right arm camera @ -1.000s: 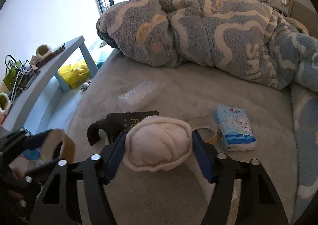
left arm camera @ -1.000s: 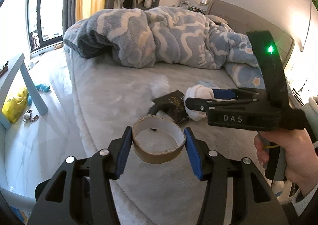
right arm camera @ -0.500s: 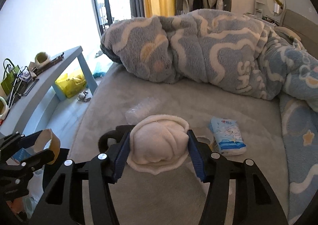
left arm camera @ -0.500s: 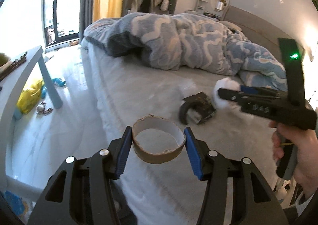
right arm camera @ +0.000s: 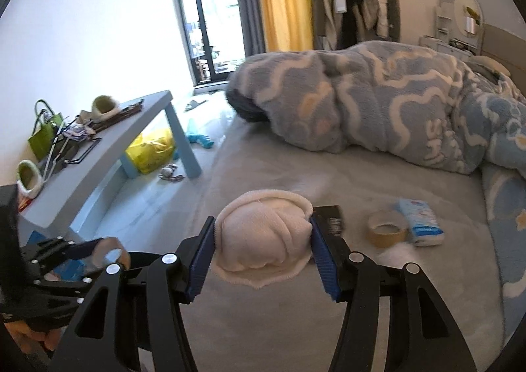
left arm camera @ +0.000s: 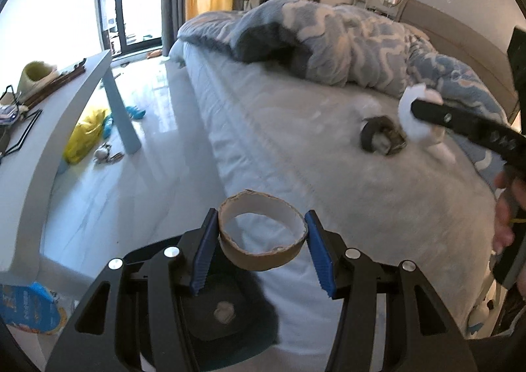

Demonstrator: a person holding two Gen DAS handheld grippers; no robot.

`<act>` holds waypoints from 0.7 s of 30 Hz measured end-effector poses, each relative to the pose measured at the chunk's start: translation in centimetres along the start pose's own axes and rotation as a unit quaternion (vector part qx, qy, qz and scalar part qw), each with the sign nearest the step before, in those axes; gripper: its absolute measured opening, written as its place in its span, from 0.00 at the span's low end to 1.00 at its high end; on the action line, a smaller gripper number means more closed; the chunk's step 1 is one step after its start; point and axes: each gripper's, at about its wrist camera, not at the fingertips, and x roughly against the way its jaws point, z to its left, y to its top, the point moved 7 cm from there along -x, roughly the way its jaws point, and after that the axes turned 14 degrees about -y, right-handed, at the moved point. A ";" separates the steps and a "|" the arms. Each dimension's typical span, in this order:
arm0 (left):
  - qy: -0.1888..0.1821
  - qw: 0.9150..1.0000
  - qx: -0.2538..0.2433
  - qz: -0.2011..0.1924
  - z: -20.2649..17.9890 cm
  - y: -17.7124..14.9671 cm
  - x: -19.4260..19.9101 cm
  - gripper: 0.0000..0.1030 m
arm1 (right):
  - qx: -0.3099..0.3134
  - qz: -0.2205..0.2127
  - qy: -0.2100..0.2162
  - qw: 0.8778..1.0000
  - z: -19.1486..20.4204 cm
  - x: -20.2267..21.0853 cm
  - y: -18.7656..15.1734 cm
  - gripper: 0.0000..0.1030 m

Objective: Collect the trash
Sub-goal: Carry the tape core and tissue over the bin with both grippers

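Both loads are in carry: the left gripper point(left arm camera: 261, 240) clamps a cardboard ring point(left arm camera: 261, 235), the right gripper point(right arm camera: 261, 247) a white cloth wad point(right arm camera: 263, 245), so next each needs a bin, perhaps at the left gripper's 6 o'clock.

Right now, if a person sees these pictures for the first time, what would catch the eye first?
Most likely the two loaded grippers: the left gripper is shut on a cardboard ring above the bed edge, and the right gripper is shut on a white cloth bundle. Next, the blue patterned blanket heaped at the far end of the bed, with a tape roll and tissue pack side by side on the bed at right.
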 end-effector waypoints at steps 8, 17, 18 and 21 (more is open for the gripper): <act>0.010 1.000 0.017 0.022 3.1 -2.7 0.7 0.54 | 0.022 0.001 0.041 0.999 5.1 0.8 -0.5 0.55; 0.003 0.997 0.069 0.027 7.3 -4.4 1.6 0.54 | 0.052 0.002 0.077 0.996 10.8 0.9 -0.8 0.55; 0.003 0.997 0.072 0.027 7.6 -4.4 1.6 0.54 | 0.055 0.003 0.080 0.995 11.3 0.8 -0.8 0.55; 0.008 0.996 0.078 0.033 8.6 -4.9 1.8 0.54 | 0.061 0.005 0.089 0.994 13.0 0.6 -0.9 0.55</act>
